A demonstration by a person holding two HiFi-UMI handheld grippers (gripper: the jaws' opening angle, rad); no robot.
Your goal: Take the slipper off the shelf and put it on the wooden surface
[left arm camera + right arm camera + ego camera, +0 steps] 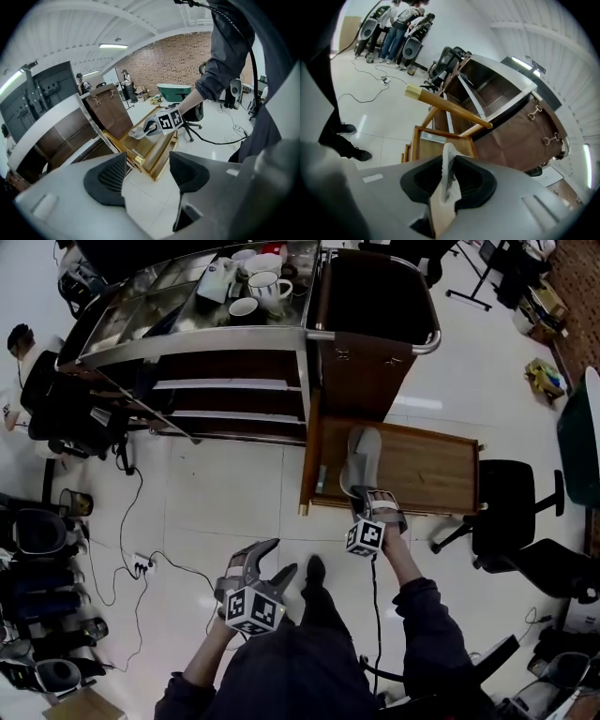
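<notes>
Item: slipper (361, 457), pale grey, one. Location: centre of the head view, clear of the trolley shelves (225, 387) and lying lengthwise over the wooden surface (427, 470). I cannot tell whether its sole rests on the wood.

Right gripper (377, 499): jaws drawn in tight on the slipper's near edge, which stands upright between the pads in the right gripper view.

Left gripper (276, 559): lower centre of the head view, above the floor tiles, jaws apart with nothing between them.

Trolley top: cups (267, 285), upper centre of the frame, not part of the job.

Progress: removal from the shelf looks done, and the carry looks nearly complete. Outstanding, by my reckoning: settle the slipper flat on the wood, release the jaws, withdraw
</notes>
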